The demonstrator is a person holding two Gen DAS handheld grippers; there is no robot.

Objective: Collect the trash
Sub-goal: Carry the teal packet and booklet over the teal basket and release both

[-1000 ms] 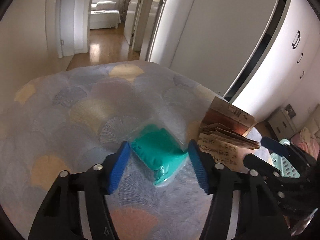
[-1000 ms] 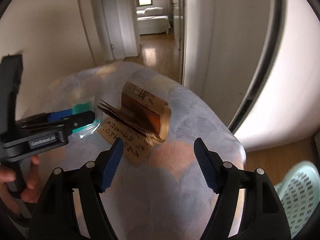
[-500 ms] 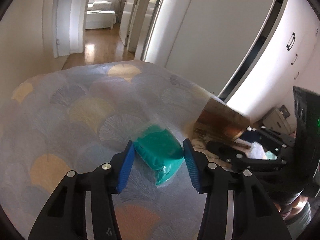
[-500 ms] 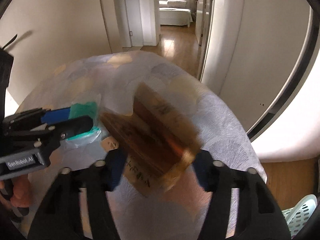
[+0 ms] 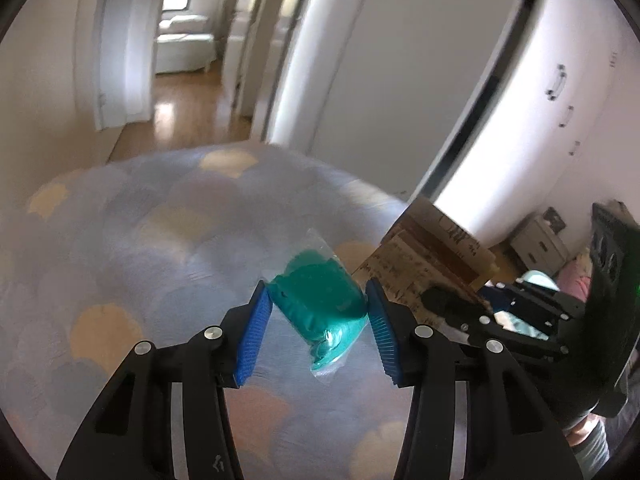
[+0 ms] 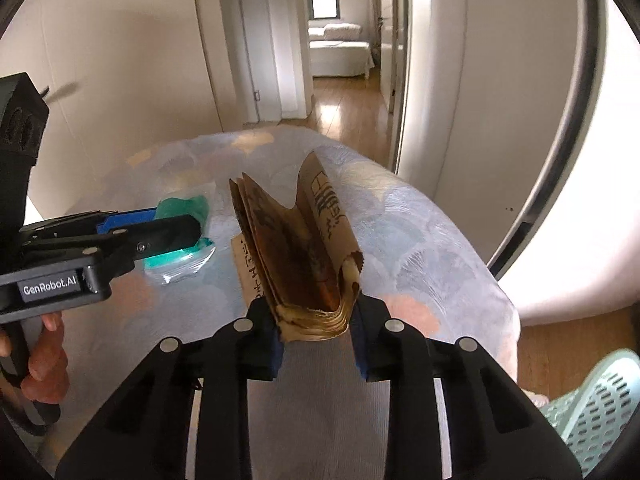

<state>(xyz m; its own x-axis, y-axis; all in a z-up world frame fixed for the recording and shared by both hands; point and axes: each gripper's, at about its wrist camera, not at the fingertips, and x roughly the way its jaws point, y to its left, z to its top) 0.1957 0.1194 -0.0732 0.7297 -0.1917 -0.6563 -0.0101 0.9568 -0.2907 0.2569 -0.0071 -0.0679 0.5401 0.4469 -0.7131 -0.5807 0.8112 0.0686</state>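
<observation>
The left gripper (image 5: 318,322) has its blue pads (image 5: 253,338) pressed against both sides of a green plastic packet (image 5: 320,304), which looks raised off the fan-patterned bedspread (image 5: 132,248). Just to its right, the right gripper (image 6: 318,338) is clamped on the folded spine of a brown paper bag (image 6: 298,256), whose leaves fan out upward ahead of the fingers. Beyond both grippers the bedspread runs to a white sliding wardrobe (image 5: 384,80) and a doorway, with wooden floor (image 6: 348,108) leading to a white sofa (image 6: 338,50). Only the right wrist view shows a pale green perforated basket (image 6: 600,404) low to that gripper's right; its contents cannot be made out.
</observation>
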